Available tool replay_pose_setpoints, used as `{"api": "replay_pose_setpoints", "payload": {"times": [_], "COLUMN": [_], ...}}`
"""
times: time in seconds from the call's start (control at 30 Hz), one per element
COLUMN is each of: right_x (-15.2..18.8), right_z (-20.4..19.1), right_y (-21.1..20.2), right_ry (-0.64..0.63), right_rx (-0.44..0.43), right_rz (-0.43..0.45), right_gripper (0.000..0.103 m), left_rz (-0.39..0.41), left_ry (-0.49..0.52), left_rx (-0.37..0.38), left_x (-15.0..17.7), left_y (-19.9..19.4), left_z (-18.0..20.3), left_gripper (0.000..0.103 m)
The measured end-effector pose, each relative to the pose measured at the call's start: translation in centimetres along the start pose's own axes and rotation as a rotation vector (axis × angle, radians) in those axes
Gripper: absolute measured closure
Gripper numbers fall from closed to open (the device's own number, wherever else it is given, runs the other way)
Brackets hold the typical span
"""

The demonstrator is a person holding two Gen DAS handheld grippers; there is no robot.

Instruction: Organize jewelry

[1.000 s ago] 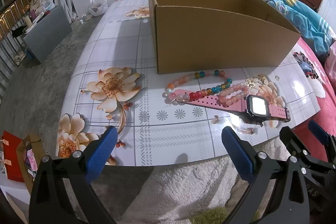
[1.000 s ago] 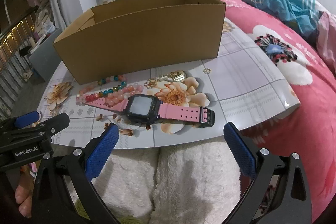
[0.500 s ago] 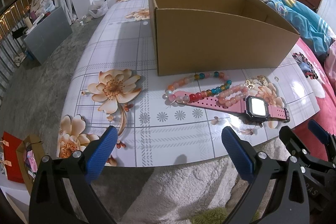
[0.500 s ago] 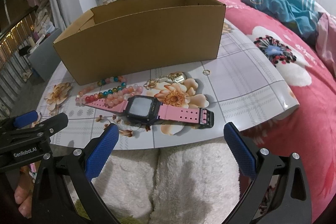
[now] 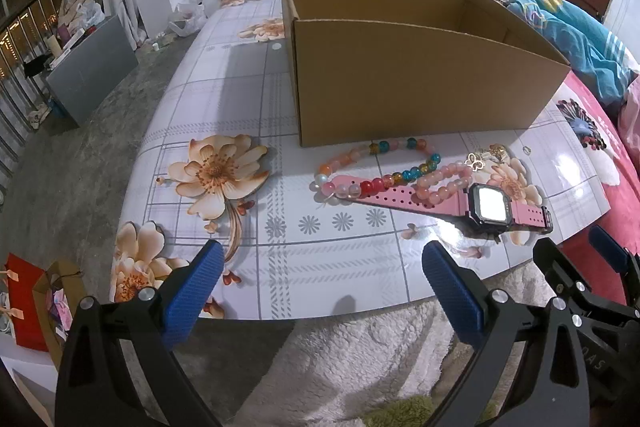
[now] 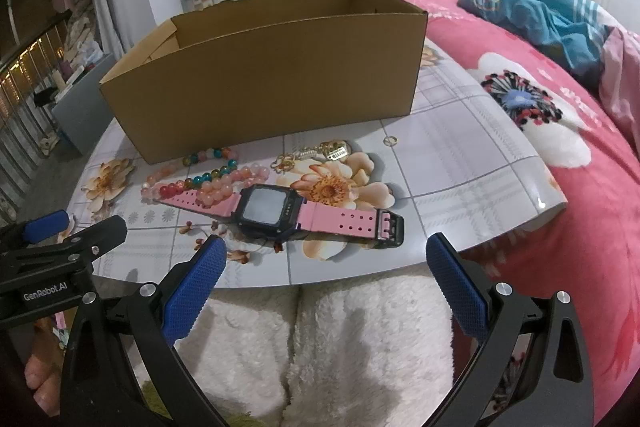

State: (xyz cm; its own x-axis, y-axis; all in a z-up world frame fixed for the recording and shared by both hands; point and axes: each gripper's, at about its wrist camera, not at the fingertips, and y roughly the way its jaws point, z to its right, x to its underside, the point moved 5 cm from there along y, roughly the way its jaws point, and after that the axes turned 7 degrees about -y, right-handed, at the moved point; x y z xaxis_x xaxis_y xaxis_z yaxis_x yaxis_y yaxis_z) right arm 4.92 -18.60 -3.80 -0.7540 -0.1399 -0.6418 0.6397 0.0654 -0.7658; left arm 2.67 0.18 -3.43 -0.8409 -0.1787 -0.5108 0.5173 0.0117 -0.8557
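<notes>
A pink-strapped digital watch [image 5: 486,205] [image 6: 268,209] lies flat near the table's front edge. One end of its strap lies under a multicoloured bead bracelet [image 5: 384,147] [image 6: 216,153] and a pink bead bracelet [image 5: 444,183] [image 6: 240,179]. Gold charms [image 5: 474,159] [image 6: 334,151] and a small ring [image 6: 390,140] rest just behind. An open cardboard box [image 5: 400,75] [image 6: 272,83] stands behind them all. My left gripper [image 5: 320,267] hovers open at the table's front edge, left of the jewellery. My right gripper [image 6: 326,259] is open too, just short of the watch.
The table [image 5: 240,107] has a glossy floral top. White fluffy fabric [image 6: 340,327] lies below its front edge. A pink floral bed [image 6: 560,187] with a blue blanket borders the right side. Red and brown bags [image 5: 28,303] sit on the floor at left.
Both views shift only very slightly. The jewellery and box stay where they were, and both grippers stay open.
</notes>
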Motion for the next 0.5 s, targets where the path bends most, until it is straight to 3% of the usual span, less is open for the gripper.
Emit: {"api": "replay_pose_setpoints", "payload": {"times": [0.5], "right_x": [-0.14], "right_z": [0.01], "right_y": [0.01], "right_ry": [0.001], "right_rx": [0.005], "right_rz": [0.008], "right_gripper": [0.007], "left_rz": [-0.001], "left_ry": [0.0], "left_rx": [-0.002], "left_x": [-0.05], "left_y": [0.13], "left_z": [-0.15], "left_gripper": [0.006]}}
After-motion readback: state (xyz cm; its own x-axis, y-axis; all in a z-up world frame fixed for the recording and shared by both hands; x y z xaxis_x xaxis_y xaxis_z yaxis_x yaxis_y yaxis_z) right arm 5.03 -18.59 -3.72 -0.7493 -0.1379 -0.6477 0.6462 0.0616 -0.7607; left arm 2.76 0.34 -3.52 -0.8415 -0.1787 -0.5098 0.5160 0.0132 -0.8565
